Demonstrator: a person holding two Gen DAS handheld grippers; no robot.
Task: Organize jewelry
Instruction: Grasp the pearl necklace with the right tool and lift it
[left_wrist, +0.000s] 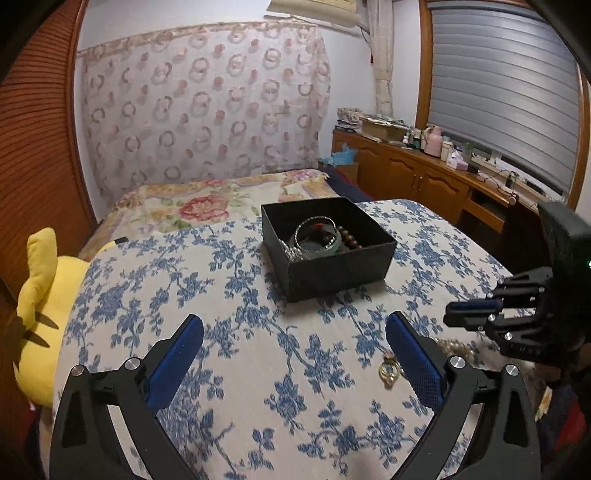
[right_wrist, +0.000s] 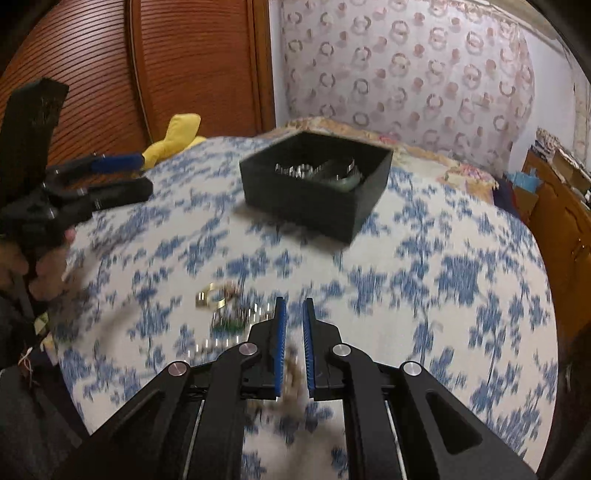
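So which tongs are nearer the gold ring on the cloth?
Left. The left tongs have the gold ring beside their right finger; the right tongs sit further right.

in front of you a white cloth with blue flowers (left_wrist: 229, 295) covers the surface. beyond it lies a bed under a floral quilt (left_wrist: 207, 206), pink and yellow blooms showing. at your left a yellow plush toy (left_wrist: 40, 310) leans against the cloth's edge, just beside the ribbed wooden door (left_wrist: 33, 155). behind the bed hangs a sheer curtain printed with rings (left_wrist: 207, 103). to your right a wooden cabinet (left_wrist: 413, 173) runs along the wall, its top crowded with boxes, bottles and a pink jug (left_wrist: 433, 140). above it a grey blind (left_wrist: 506, 81) covers the window
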